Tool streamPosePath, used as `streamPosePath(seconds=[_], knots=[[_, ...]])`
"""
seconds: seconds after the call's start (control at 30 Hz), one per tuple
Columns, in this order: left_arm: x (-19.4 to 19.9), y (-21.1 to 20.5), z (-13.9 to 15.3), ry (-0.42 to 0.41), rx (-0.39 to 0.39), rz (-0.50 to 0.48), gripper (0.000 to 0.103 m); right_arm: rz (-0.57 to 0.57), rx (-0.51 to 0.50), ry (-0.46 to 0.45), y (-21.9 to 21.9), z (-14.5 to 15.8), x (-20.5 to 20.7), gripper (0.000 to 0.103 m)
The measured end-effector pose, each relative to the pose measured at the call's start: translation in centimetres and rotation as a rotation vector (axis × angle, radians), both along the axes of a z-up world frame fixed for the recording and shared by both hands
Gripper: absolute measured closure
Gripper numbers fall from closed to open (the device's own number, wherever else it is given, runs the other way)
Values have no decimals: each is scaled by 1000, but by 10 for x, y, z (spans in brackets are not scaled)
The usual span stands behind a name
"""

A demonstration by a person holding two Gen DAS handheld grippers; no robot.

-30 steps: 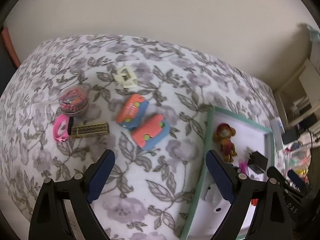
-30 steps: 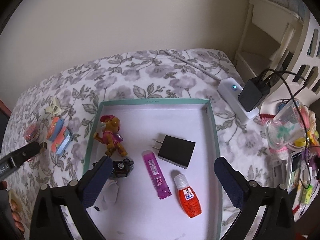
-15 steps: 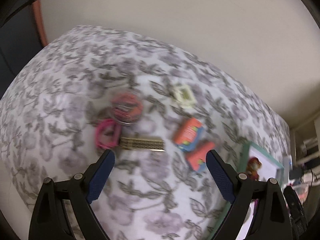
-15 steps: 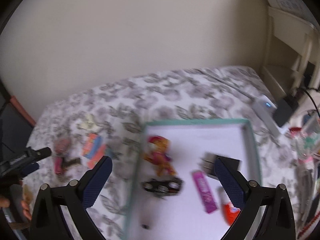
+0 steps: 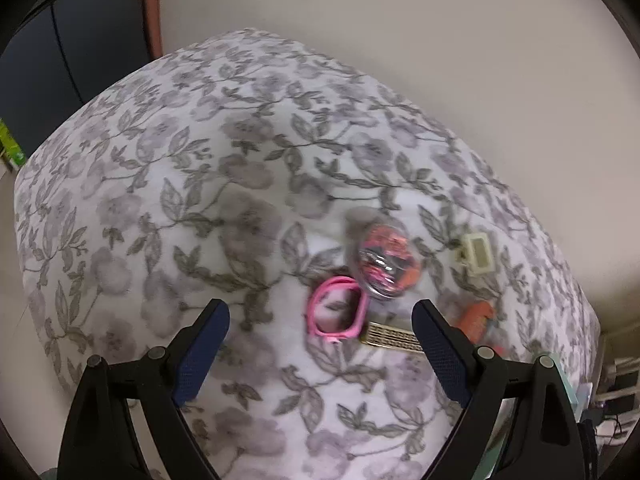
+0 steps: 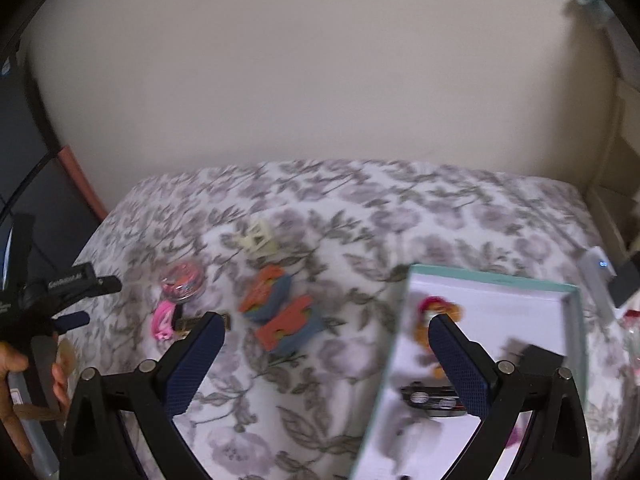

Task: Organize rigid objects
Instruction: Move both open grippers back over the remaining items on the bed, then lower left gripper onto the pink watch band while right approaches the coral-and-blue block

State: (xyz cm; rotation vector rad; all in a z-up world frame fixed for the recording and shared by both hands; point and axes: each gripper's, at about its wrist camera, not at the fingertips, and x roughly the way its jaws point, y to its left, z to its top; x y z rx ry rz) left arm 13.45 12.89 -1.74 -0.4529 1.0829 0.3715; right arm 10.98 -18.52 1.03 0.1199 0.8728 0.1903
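Pink band (image 5: 338,317) lies on the floral cloth (image 5: 192,208), touching a round tin (image 5: 387,262) and a gold comb (image 5: 391,337), between the spread, empty jaws of the left gripper (image 5: 320,354). Right gripper (image 6: 326,364) is spread too, holding nothing, above two orange-blue cases (image 6: 280,312) and the teal tray (image 6: 576,320) with a toy figure (image 6: 434,312).

The orange case (image 5: 476,316) (blurred) hides partly behind the left tool's finger (image 5: 438,354).
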Motion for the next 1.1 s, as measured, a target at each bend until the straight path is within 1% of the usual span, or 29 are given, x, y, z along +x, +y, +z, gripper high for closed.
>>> streamPosePath(seconds=[0.1, 0.3, 0.47, 0.63, 0.73, 0.8, 0.93, 1.1], knots=[[4, 7, -4, 8, -7, 4, 10, 7, -7, 42, 14, -15, 9, 0], [16, 16, -20, 42, -20, 14, 10, 33, -30, 89, 35, -40, 22, 0], [26, 12, -36, 77, -11, 0, 10, 29, -33, 129, 43, -61, 34, 0], [34, 4, -54, 103, -36, -21, 10, 11, -31, 169, 46, -79, 45, 0], [38, 0, -61, 123, -30, -42, 10, 16, -29, 183, 49, -87, 49, 0], [40, -2, -65, 130, -23, -49, 10, 23, -47, 187, 52, -92, 51, 0], [43, -3, -71, 138, -37, -59, 10, 24, -57, 198, 53, -98, 56, 0], [49, -5, -79, 155, -22, -78, 10, 23, -74, 207, 54, -105, 59, 0]])
